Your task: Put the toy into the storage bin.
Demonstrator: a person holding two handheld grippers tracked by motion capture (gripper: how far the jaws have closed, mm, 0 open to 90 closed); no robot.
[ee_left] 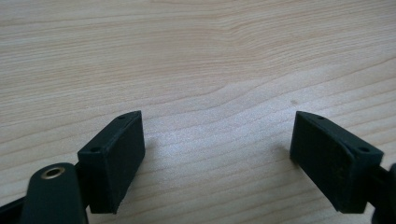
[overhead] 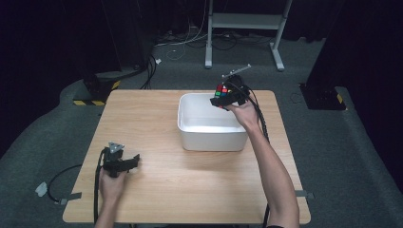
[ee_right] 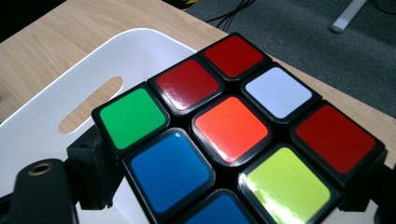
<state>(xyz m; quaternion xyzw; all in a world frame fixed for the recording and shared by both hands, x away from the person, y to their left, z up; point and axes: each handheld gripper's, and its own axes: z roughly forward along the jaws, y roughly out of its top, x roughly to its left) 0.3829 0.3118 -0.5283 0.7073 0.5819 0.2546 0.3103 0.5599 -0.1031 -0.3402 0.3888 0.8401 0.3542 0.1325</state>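
Observation:
A colour puzzle cube (overhead: pixel 221 91) with red, green, blue, orange, white and yellow squares hangs over the back right corner of a white plastic bin (overhead: pixel 190 137). My right gripper (overhead: pixel 224 97) is shut on it, a black jaw pressing each side. Up close in the right gripper view, the cube (ee_right: pixel 231 128) sits above the bin's rim (ee_right: pixel 116 39) and its slotted handle hole. My left gripper (overhead: pixel 135 160) rests low over the wooden table (overhead: pixel 157 185) near the front left. Its jaws stand wide apart with bare wood between the pads (ee_left: pixel 112 161).
The bin sits at the table's back middle and looks empty inside. Cables trail from both grippers off the table's front edge. Beyond the table lie grey carpet, a white frame's legs (overhead: pixel 278 59) and dark equipment with cables.

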